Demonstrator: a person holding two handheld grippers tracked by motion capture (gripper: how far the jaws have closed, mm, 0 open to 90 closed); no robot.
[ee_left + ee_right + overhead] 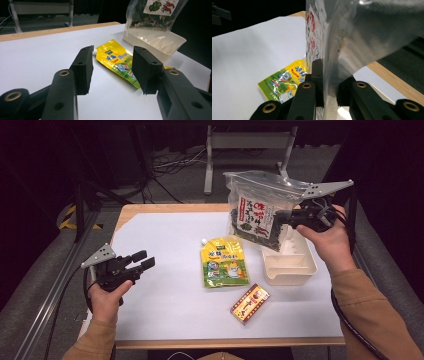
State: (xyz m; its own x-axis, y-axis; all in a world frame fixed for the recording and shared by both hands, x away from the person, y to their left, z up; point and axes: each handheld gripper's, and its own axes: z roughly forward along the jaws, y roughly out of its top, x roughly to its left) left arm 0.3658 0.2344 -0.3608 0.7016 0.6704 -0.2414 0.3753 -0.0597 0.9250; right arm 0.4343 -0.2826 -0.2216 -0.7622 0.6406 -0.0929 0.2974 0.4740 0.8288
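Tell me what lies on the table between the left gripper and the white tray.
In the high view, the yellow spouted pouch lies flat on the white sheet between the left gripper and the white tray.

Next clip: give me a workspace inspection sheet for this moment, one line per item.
Surface: white sheet over a wooden table.
Job's things: clear plastic bag of dark dried greens, lifted above the white plastic tray.
Clutter: yellow-green spouted pouch lying flat; small red-yellow box.
Grippers: right gripper clamps the bag; left gripper open, nothing between its fingers.
Cables: black cable trails along the right sleeve.
Surroundings: dark floor, metal frame behind.
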